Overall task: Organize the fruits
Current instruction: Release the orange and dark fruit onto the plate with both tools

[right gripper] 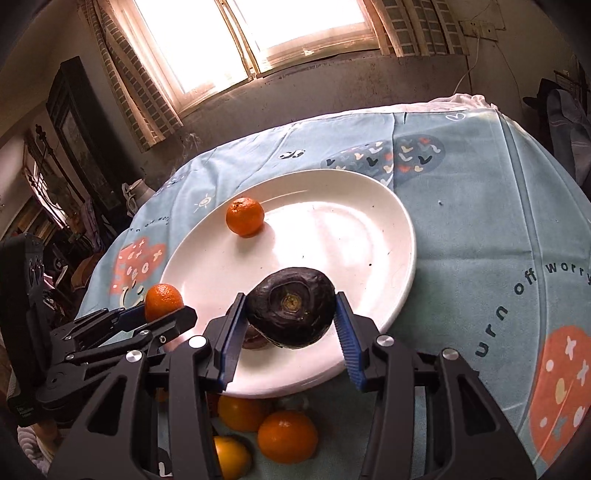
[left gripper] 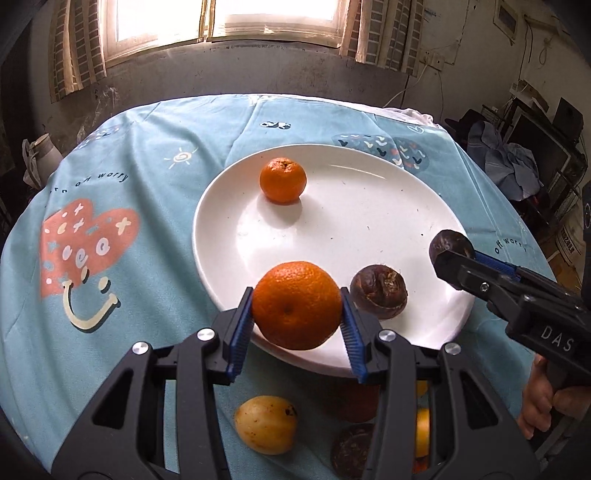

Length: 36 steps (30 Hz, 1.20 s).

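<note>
**Fruit count: oranges, dark fruits, one plate**

One white plate (left gripper: 369,177) sits on the worktop (left gripper: 155,147). Two hand-held grippers are in view, a left hand-held gripper (left gripper: 297,306) and a right hand-held gripper (right gripper: 291,310). Two oranges show at the plate: one small orange (left gripper: 283,180) lying on it, one larger orange (left gripper: 296,304) between gripper pads. Three more orange fruits (right gripper: 287,435) lie below the plate's near rim. Two dark brown fruits appear up at the plate: one on the plate (left gripper: 378,290), one gripped (right gripper: 291,307). One yellow fruit (left gripper: 265,424) lies alone. A third dark fruit (left gripper: 351,450) lies low, partly hidden.

Daylight is pouring from the blown-out window (left gripper: 229,18), glaring on the white plate (right gripper: 369,229) below it; fisheye distortion is bending edges, and corners are darkening.
</note>
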Available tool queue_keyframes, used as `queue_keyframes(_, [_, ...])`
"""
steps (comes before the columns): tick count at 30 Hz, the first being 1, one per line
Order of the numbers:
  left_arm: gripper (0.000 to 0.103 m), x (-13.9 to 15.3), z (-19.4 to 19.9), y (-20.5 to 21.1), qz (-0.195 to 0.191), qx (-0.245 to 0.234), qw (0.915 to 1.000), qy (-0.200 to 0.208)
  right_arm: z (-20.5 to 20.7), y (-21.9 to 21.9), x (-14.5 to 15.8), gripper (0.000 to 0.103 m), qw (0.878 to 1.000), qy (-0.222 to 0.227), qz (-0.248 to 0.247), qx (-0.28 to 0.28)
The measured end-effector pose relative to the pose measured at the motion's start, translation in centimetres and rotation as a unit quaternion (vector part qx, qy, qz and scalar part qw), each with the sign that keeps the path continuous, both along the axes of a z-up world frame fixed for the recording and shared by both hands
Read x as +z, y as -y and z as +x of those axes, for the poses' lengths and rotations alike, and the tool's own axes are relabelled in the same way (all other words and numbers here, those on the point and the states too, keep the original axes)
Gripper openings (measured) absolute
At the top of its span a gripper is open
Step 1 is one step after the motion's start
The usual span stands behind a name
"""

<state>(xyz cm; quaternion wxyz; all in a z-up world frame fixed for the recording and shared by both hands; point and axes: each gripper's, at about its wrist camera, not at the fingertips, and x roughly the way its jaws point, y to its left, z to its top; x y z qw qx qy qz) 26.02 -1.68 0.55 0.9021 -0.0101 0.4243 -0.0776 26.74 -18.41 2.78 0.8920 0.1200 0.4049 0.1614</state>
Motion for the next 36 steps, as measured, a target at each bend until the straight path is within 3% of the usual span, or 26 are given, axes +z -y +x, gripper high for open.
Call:
queue_keyframes(2, [0.054,0.0,0.1,0.1,0.0,-0.003,1.0,0.003,0.2,0.5,-0.2,0.052,1.0,-0.001,0.007,-0.01])
queue_keyframes(4, [0.067,0.5,-0.3,0.0,0.003,0.0,0.9999,0.017,0.0,1.2,0.1,0.066,1.0,0.008,0.023,-0.018])
queue_keyframes(11, [0.069,3.8,-3.7,-2.9,0.003,0.028,0.9981,0.055,-3.2,1.3,3.8,0.067,0.998,0.044,0.055,-0.007])
queue_keyframes(14, [0.074,5.5,-7.9,-6.1,-0.009,0.057,0.9948,0.084,-5.7,1.1,4.8,0.067,0.997,0.058,0.053,0.007])
queue_keyframes(17, [0.082,5.5,-14.2,-9.7,-0.014,0.089,0.9897,0.111,-8.7,1.5,4.3,0.067,0.996,0.067,0.056,0.014])
queue_keyframes(22, [0.082,3.3,-22.4,-13.7,0.038,0.126,0.9876,0.085,-10.6,2.0,2.8,0.067,0.996,0.043,0.077,0.021])
queue_keyframes(26, [0.082,2.4,-26.0,-15.3,0.053,0.127,0.9873,0.078,-11.5,2.0,3.0,0.067,0.996,0.049,0.073,0.025])
queue_keyframes(30, [0.08,2.1,-24.9,-15.8,0.047,0.142,0.9868,0.06,-11.9,2.4,2.7,0.067,0.996,0.048,0.071,0.023])
queue_keyframes(32, [0.08,2.1,-23.3,-14.4,0.047,0.118,0.99,0.061,-11.8,2.5,2.5,0.067,0.997,0.043,0.068,0.022])
queue_keyframes(36, [0.08,1.1,-19.5,-11.2,0.088,0.09,0.9905,0.056,-11.7,2.5,2.4,0.067,0.997,0.043,0.064,0.022])
